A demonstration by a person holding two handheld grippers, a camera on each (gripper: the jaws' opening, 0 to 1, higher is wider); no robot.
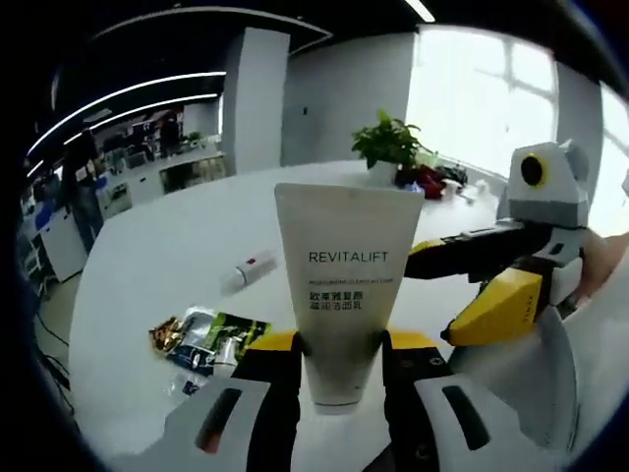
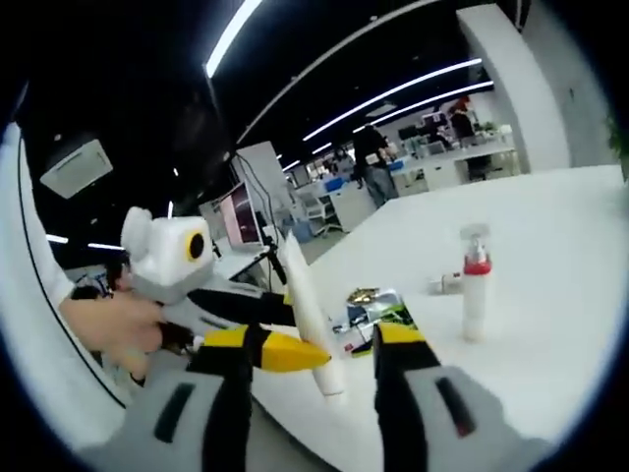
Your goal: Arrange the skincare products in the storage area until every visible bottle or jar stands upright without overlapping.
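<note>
A white REVITALIFT tube point(image 1: 346, 285) stands cap down between the jaws of my left gripper point(image 1: 339, 344), which is shut on its lower part. In the right gripper view the same tube point(image 2: 307, 305) shows edge-on, held by the left gripper point(image 2: 295, 339) in a person's hand. My right gripper point(image 2: 314, 344) is open, its jaws either side of the tube's cap end; from the left gripper view, the right gripper point(image 1: 462, 280) sits just right of the tube. A white spray bottle point(image 2: 475, 285) with a red collar stands upright on the white table point(image 2: 550, 246).
A small white-and-red item point(image 1: 248, 269) lies on the table point(image 1: 167, 256) left of the tube. Several loose sachets point(image 1: 201, 339) lie near the front edge, seen too as sachets point(image 2: 378, 305). A potted plant point(image 1: 388, 143) stands at the far side. Desks and people fill the background.
</note>
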